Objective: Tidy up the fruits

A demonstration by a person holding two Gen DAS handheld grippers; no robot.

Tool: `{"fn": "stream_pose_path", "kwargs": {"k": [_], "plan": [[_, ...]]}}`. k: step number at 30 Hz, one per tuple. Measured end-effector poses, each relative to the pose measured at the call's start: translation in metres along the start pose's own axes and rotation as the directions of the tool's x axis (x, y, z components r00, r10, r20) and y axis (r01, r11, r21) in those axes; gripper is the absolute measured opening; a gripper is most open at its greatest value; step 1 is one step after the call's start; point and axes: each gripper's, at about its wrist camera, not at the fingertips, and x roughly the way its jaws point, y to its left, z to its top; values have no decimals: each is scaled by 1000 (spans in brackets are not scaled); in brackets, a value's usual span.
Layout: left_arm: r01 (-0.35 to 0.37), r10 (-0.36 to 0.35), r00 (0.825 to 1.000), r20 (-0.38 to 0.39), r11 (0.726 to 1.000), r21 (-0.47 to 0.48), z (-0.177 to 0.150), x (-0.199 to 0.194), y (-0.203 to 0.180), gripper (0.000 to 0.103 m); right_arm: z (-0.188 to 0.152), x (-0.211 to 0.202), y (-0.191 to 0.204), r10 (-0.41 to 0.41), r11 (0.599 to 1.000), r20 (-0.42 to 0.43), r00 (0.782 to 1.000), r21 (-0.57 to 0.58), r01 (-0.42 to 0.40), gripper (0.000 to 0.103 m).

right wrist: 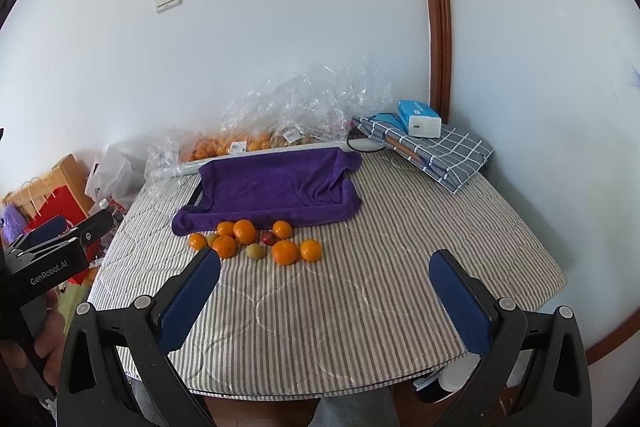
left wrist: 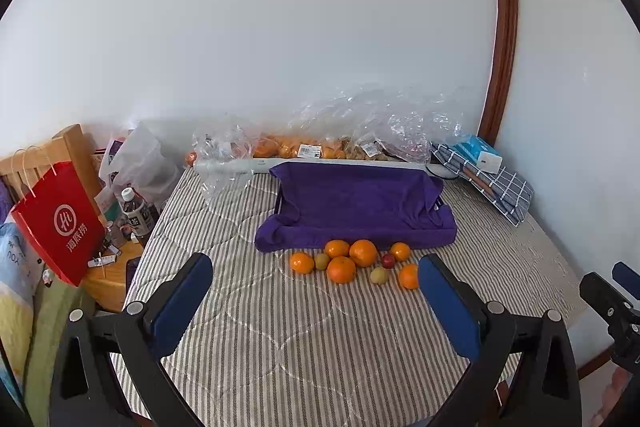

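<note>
While both grippers hang above the near part of the grey-and-white striped quilted table cover (right wrist: 340, 307), neither touches any fruit. Left gripper (left wrist: 316, 271), black frame with blue padded fingers (left wrist: 180, 303), is spread wide with nothing between the pads. Right gripper (right wrist: 325, 269), same build, blue fingers (right wrist: 460, 307) also spread wide and empty.

Loose fruit cluster (left wrist: 352, 261) lies on the cover ahead of the left fingertips, between them in that view: round orange mandarins (left wrist: 363, 253), two small yellow-green fruits (left wrist: 379, 275), one small dark red fruit (left wrist: 387, 260). One mandarin (left wrist: 408, 275) sits right at the tip of the left gripper's right finger, partly hidden by it; contact cannot be told. In the right wrist view the cluster (right wrist: 256, 241) lies ahead of the right gripper's left fingertip, well to the left of its right finger.

Just beyond the fruit, touching the far mandarins or nearly so, sits a shallow tray draped in a purple towel (left wrist: 356, 207), nothing in it. Farther beyond, against the white wall: crumpled clear plastic bags holding more orange fruit (left wrist: 296, 147). Far beyond the right fingers, a folded grey checked cloth (right wrist: 440, 155) with a blue-and-white tissue pack (right wrist: 418, 119) on top. Left of the left fingers, off the table: red paper bag (left wrist: 56, 223), dark drink bottle (left wrist: 134, 215).
</note>
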Motion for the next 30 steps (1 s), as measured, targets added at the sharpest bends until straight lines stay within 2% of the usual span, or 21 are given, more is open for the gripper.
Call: {"fn": "stream_pose_path", "kwargs": {"k": [5, 9, 16, 18, 21, 27, 30], "plan": [[-28, 28, 1000, 1, 999, 28, 2, 3, -6, 103, 0, -1, 0, -16, 1000, 1, 1000, -11, 16, 103], [-21, 21, 1000, -18, 1000, 13, 2, 5, -3, 103, 0, -3, -1, -30, 999, 4, 1000, -20, 30, 103], [-37, 36, 999, 6, 999, 25, -2, 3, -2, 103, 1, -4, 0, -58, 998, 11, 998, -35, 59, 103], [-19, 19, 1000, 1, 1000, 10, -2, 4, 0, 103, 0, -4, 0, -62, 997, 17, 998, -37, 63, 103], [6, -6, 1000, -6, 1000, -1, -3, 4, 3, 103, 0, -2, 0, -62, 997, 10, 998, -45, 62, 103], [-22, 22, 1000, 15, 1000, 14, -2, 1, -3, 103, 0, 1, 3, -58, 996, 0, 998, -65, 58, 103], [-14, 14, 1000, 19, 1000, 10, 2, 0, -5, 103, 5, 0, 3, -45, 997, 2, 999, -65, 46, 103]]}}
